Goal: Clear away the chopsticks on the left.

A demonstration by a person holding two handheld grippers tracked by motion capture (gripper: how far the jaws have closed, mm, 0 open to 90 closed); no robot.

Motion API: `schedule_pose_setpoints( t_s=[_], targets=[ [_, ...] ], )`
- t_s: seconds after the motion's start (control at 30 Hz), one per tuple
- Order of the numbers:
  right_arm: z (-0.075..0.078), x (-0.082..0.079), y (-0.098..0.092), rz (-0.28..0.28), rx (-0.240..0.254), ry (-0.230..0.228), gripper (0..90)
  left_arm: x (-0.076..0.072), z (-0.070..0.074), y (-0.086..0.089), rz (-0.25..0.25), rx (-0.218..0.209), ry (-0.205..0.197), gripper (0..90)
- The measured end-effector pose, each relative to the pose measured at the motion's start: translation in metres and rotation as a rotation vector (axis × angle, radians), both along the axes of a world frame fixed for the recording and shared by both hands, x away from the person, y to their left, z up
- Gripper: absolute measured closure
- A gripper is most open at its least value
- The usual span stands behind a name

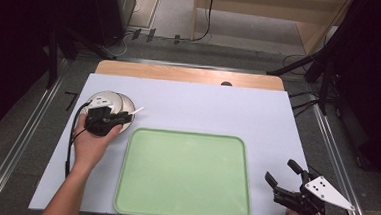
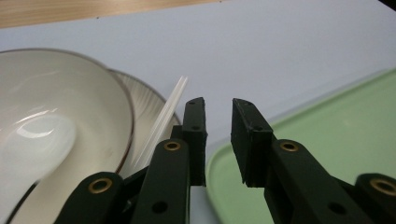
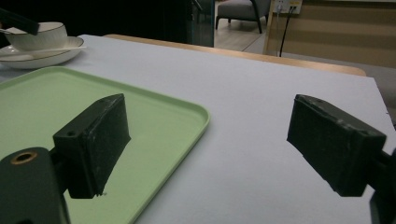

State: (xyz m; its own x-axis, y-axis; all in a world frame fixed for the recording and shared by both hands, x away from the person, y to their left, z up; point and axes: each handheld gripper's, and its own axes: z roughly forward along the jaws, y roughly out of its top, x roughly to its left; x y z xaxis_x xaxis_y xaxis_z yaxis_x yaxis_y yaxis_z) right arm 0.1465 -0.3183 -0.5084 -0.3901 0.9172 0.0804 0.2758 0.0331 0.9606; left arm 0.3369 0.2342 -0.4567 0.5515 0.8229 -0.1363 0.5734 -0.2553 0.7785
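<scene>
Two tongs seen | left tongs (image 2: 218,135) narrowly parted, nothing gripped, bowl (image 2: 60,126) and spoon (image 2: 35,144) just left | right tongs (image 3: 210,149) released beside tray (image 3: 154,116) | risk: bowl could be knocked off saucer (image 1: 124,103)

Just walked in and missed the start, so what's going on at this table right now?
A person works at a white-topped table with a two-jaw gripper in each hand. The left gripper hovers by a bowl on a plate, with a white spoon in the bowl; its jaws stand slightly apart, holding nothing, beside the spoon's handle. The right gripper waits wide open near the table's near right corner. The green tray between them holds nothing.
</scene>
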Motion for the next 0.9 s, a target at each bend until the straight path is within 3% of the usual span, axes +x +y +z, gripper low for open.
schedule_pose_setpoints(
  t_s=[0.17, 0.37, 0.6, 0.9],
  targets=[
    [0.001, -0.001, -0.001, -0.011, -0.001, -0.007, 13.0, -0.018, -0.001, 0.03, 0.0, 0.054, 0.002, 74.3],
    [0.002, -0.001, 0.002, -0.013, -0.008, -0.009, 13.0, -0.023, -0.011, 0.055, 0.014, 0.091, 0.022, 74.9],
    [0.0, 0.001, 0.005, -0.009, -0.02, 0.002, 13.0, -0.014, -0.02, 0.064, 0.04, 0.1, 0.045, 76.7],
    [-0.001, 0.002, 0.006, -0.003, -0.025, 0.012, 13.0, -0.011, -0.023, 0.059, 0.034, 0.13, 0.053, 78.4]
  ],
)
